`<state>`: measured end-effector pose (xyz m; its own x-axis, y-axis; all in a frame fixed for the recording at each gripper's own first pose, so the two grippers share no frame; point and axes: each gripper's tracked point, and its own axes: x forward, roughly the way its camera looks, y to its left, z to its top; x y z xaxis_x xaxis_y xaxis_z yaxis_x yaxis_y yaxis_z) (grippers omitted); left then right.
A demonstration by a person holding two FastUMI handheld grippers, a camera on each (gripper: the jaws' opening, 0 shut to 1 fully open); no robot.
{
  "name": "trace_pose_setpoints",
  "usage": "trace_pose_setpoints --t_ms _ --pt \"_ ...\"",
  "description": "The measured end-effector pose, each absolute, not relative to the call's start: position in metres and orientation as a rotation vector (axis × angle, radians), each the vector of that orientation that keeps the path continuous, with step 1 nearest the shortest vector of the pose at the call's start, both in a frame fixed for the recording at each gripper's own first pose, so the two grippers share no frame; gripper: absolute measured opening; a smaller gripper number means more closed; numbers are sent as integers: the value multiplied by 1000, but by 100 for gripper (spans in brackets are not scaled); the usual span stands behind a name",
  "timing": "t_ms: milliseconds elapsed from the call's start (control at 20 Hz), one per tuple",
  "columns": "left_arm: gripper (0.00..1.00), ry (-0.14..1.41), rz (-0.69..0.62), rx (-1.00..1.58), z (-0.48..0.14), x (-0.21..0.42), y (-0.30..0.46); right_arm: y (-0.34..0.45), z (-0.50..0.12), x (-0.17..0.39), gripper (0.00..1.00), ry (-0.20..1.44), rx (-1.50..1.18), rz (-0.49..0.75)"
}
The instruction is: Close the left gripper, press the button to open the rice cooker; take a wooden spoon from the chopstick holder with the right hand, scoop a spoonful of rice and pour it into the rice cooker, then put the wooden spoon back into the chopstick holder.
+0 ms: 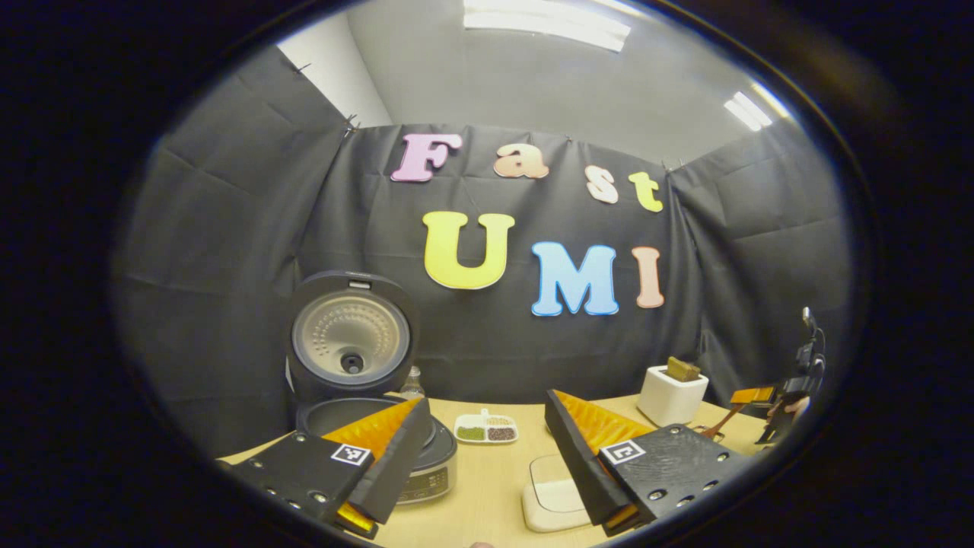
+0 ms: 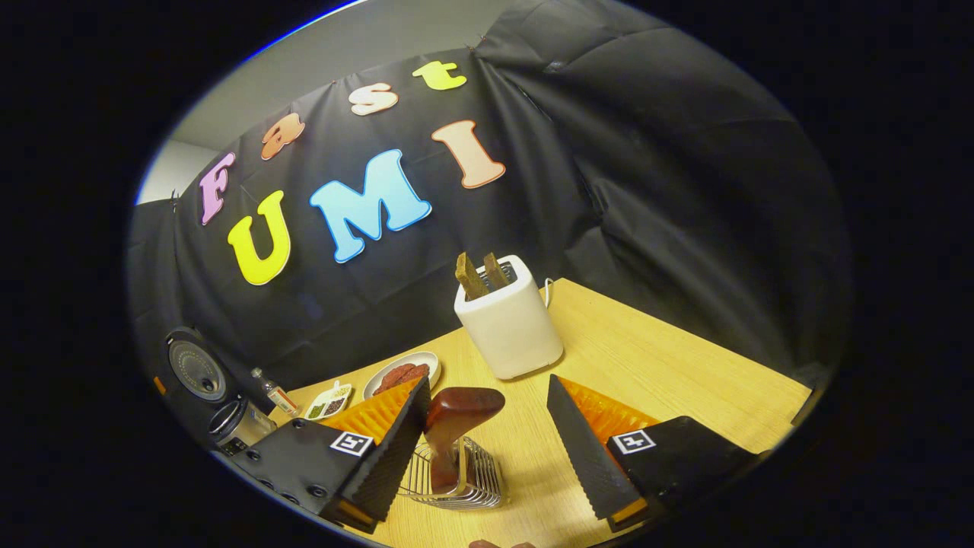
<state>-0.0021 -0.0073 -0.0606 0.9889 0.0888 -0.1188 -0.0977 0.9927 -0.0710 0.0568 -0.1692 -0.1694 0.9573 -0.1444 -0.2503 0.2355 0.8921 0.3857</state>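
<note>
Already the rice cooker [image 1: 358,365] stands lid-up, so the right gripper [image 2: 487,434], fingers apart, straddles the wooden spoon [image 2: 456,426] in the chopstick holder [image 2: 456,479], while the left gripper [image 1: 487,449] waits spread.

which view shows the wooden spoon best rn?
Right gripper view: the wooden spoon stands close up in the wire chopstick holder, between the open right gripper fingers. Left gripper view shows only a small brown handle far right, beside that gripper.

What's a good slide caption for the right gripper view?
Open right gripper poised around the wooden spoon in its wire holder.
</note>
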Motion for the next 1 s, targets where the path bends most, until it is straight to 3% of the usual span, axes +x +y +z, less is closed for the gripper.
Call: trace_pose_setpoints --t_ms 450,500,550,650,700,800,1000 --pt "92 157 131 -90 -77 -6 6 -142 -187 88 98 240 405 -146" --pt "92 161 134 -88 -79 -6 7 -142 -188 91 87 235 410 -144" --pt "92 163 134 -86 -81 -4 7 -142 -186 94 93 227 413 -141" --pt "92 166 136 -91 -83 -4 9 -144 -186 100 81 218 427 -149" --pt "92 170 140 -95 -85 -3 10 -145 -188 102 58 219 431 -159" --pt "93 175 147 -103 -88 -3 13 -146 -188 103 31 218 453 -168" --pt "93 202 130 -149 -96 -5 15 -140 -177 99 29 208 504 -162"
